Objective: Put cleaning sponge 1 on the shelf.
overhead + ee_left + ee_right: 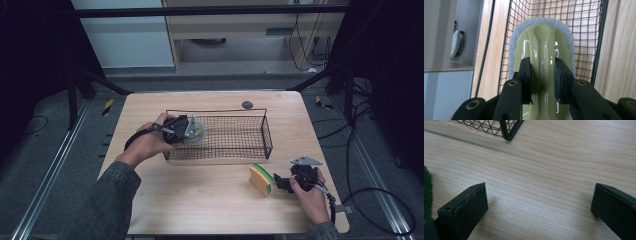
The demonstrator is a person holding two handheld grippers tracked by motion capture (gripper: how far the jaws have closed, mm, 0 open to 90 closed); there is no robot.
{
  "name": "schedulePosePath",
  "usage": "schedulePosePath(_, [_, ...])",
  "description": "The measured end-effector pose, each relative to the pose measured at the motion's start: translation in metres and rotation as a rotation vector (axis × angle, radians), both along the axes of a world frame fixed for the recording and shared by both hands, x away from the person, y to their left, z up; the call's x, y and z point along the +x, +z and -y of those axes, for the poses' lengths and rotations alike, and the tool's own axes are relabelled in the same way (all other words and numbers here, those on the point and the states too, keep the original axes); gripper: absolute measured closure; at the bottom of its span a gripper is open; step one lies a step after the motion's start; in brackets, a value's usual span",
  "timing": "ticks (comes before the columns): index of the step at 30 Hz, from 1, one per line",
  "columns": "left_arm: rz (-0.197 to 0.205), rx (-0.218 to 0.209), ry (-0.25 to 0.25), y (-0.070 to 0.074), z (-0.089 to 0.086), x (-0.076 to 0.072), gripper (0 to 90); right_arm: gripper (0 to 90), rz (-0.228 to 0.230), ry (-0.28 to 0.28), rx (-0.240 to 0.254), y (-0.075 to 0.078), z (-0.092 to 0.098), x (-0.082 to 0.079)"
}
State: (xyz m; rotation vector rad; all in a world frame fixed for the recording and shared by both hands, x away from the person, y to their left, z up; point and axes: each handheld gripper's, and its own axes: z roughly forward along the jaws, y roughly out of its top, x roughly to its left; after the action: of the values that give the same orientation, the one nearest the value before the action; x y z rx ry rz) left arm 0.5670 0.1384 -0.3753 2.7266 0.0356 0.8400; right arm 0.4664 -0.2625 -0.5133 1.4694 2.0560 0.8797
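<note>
The left gripper (192,131) pinches the handled scrubber (541,47) over the wire basket's (267,135) left end, while the right gripper (281,183), jaws spread, rests on the table (200,200) just beside the sponge (260,179).

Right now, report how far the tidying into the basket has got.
Done: nothing lies in the wire basket yet. In hand: the left gripper clamps the pale green scrubber over its left end. Left: the yellow-green sponge waits on the table beside the open right gripper.

Scrubber (196,132) in basket (235,152) — sponge (261,179) before it.
</note>
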Motion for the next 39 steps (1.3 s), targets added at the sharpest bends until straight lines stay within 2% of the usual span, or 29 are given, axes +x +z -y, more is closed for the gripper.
schedulePosePath(12, [-0.04, 0.02, 0.002, -0.011, 0.0, 0.003, 70.8, 0.8, 0.0, 0.0, 0.002, 0.0, 0.0, 0.0])
schedulePosePath(32, [-0.086, 0.019, 0.021, -0.026, -0.001, 0.012, 70.7, 0.8, 0.0, 0.0, 0.002, 0.0, 0.0, 0.0])
schedulePosePath(39, [-0.127, 0.02, 0.022, -0.031, 0.0, 0.018, 70.7, 0.8, 0.0, 0.0, 0.001, 0.0, 0.0, 0.0])
